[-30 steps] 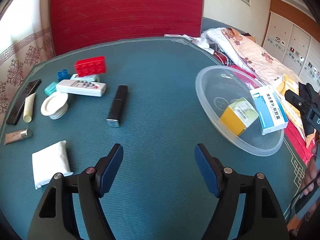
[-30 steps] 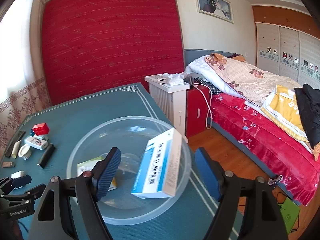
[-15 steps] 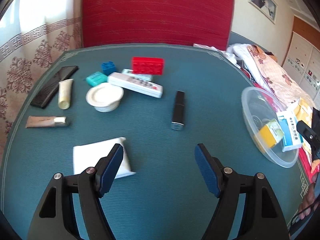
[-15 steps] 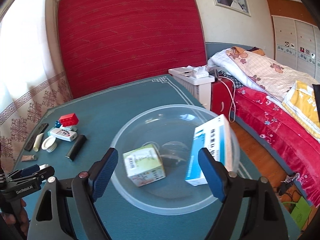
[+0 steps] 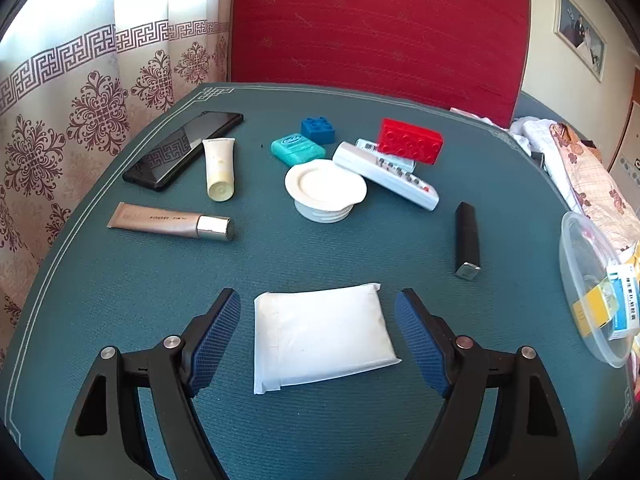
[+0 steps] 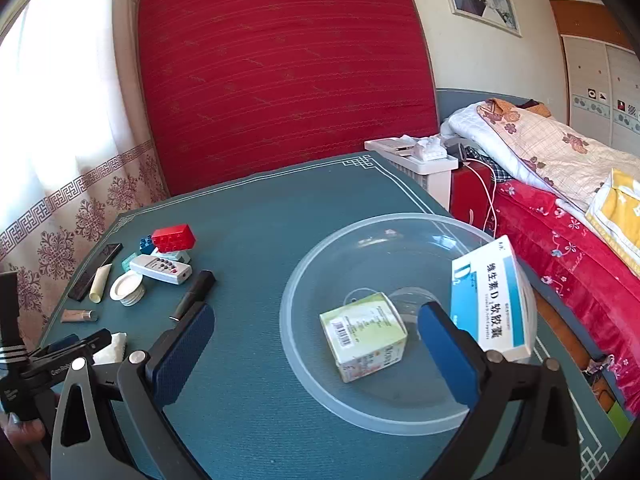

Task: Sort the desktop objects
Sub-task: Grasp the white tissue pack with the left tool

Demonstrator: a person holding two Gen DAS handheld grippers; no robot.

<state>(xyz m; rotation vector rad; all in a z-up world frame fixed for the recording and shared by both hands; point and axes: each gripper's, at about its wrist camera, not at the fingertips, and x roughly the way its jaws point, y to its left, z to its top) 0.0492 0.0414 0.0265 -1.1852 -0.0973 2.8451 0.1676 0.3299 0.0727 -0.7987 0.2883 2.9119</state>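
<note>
**Left hand-held gripper lined up on tissue pack; bowl holds two boxes**

Room and surface: A red mattress (image 6: 288,80) stands upright against the wall behind the tabletop (image 5: 360,248), which carries a teal mat with a pale border line. A bed with a red cover (image 6: 560,240) lies at 3 o'clock in the right wrist view; a patterned curtain (image 5: 80,100) hangs at 10 o'clock in the left wrist view.

Receptacle: The clear plastic bowl (image 6: 320,384) sits in front of the right hand-held gripper (image 6: 316,356), whose jaws stand wide apart and empty. Inside lie a green-and-white box (image 6: 364,336) and a blue-and-white medicine box (image 6: 492,296), the latter leaning on the rim.

Step in hand: The left hand-held gripper (image 5: 318,340) is spread open, empty, with the white tissue pack (image 5: 320,336) lying flat between its pads and touching neither.

Recommendation: Lower until the pads flank the pack's short sides, then close gently; the pack looks soft and may buckle or slip if pinched only at an edge. Contact height above the mat cannot be judged.

Outstanding items, at 12 o'clock of the pack: remote control (image 5: 384,174), phone (image 5: 184,148), red brick (image 5: 410,146), white lid (image 5: 324,188), two tubes, black stick (image 5: 467,240).
</note>
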